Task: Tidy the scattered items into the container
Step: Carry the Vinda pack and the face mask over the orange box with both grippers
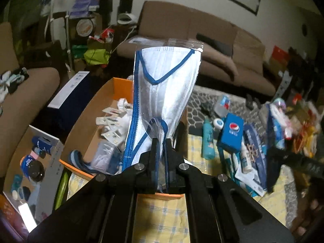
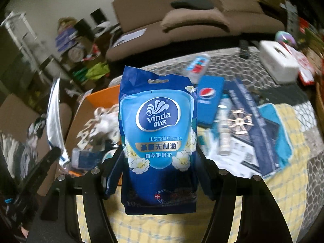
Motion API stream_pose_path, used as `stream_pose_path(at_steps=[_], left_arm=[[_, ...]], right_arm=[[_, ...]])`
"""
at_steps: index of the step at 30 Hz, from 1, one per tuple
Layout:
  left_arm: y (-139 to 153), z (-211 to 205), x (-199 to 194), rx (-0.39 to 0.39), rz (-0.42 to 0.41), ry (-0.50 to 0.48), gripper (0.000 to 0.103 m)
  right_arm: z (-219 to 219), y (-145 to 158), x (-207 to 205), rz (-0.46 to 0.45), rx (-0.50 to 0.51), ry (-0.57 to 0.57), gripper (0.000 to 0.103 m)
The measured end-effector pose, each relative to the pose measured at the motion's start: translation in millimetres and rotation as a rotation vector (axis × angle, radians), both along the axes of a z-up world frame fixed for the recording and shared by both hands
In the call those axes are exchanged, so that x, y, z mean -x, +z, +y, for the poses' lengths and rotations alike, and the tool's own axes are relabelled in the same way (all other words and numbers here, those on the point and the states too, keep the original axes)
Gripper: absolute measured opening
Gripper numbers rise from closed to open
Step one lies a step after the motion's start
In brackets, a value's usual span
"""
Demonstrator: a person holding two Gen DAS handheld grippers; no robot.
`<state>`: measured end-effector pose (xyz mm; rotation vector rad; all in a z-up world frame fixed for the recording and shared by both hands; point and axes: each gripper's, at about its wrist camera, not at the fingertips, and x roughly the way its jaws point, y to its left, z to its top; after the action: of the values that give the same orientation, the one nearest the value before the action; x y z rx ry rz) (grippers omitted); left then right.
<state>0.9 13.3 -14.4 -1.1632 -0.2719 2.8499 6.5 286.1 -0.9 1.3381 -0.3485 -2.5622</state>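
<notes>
The left gripper (image 1: pixel 160 141) has its jaws clenched on the lower edge of a bagged face mask (image 1: pixel 162 85): a white pleated mask with blue edging and blue ear loops, sealed in a clear, glossy plastic sleeve that stands up from the jaws and fans wider toward its top. Behind and below it sits the container (image 1: pixel 119 87), a shallow cardboard box with a plain brown inside and bright orange rim, already holding white clips, a small clear plastic tub and a blue striped fabric piece at its near corner.

The right gripper (image 2: pixel 160 162) has its jaws grasping a soft foil-like pack of Vinda wet wipes (image 2: pixel 160 125), dark blue with a light blue shield panel and printed white flowers, its crimped top edge upright. The black jaws press the pack's sides low down.

To the right of the box, on a yellow checked cloth (image 1: pixel 162 218) over the worktop, loose items lie scattered: a flat blue Pepsi box (image 1: pixel 230 133), a teal cylindrical tube (image 1: pixel 208 139), a small round white jar (image 1: pixel 218 123), a slim white bottle (image 2: pixel 223 133) and a dark blue booklet with a gold ship's-wheel ornament (image 2: pixel 241 123) resting on it. A brown fabric sofa (image 1: pixel 212 32) stands at the far side.
</notes>
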Motion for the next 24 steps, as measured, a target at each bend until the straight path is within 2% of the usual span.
stream_pose_path(at_steps=[1,3,4,5,7,8,10,13,16,20,24], left_arm=[[0.4,-7.4,0.2,0.019,-0.006,0.023,0.004],[0.1,-19.3,-3.5,-0.016,0.012,0.029,0.004],[-1.3,-26.5,-5.5,-0.018,0.030,0.040,0.004],[-5.8,-33.1,-3.9,0.016,0.017,0.069,0.004],[-10.3,-43.5,-4.5,-0.001,0.024,0.070,0.004],[-14.0,-49.0,2.0,0.003,-0.018,0.093,0.004],[-11.8,-61.1,8.1,-0.067,-0.021,0.083,0.004],[-5.2,-68.1,10.4,-0.034,-0.003,0.096,0.004],[-5.8,-81.8,12.4,-0.039,-0.011,0.101,0.004],[-13.5,-103.5,19.6,-0.017,-0.042,0.125,0.004],[-24.3,-119.1,21.2,0.038,-0.086,0.117,0.004]], right_arm=[[-7.1,-0.1,-0.4,0.004,-0.009,0.015,0.067],[-22.6,1.3,-1.6,0.021,-0.031,0.051,0.067],[-27.3,3.1,-2.7,0.034,-0.037,0.055,0.067],[-28.2,4.1,-3.6,0.046,-0.042,0.050,0.067],[-31.2,6.0,-3.1,0.067,-0.043,0.032,0.067],[-32.6,5.9,-0.4,0.073,-0.041,0.024,0.067],[-34.7,3.7,5.1,0.074,-0.026,0.014,0.067],[-43.6,-0.7,14.1,0.066,0.019,0.006,0.067],[-64.8,-10.7,25.0,0.036,0.055,0.033,0.067],[-102.7,-25.9,33.3,0.003,0.053,0.088,0.067],[-140.5,-39.0,34.8,-0.013,0.041,0.151,0.067]])
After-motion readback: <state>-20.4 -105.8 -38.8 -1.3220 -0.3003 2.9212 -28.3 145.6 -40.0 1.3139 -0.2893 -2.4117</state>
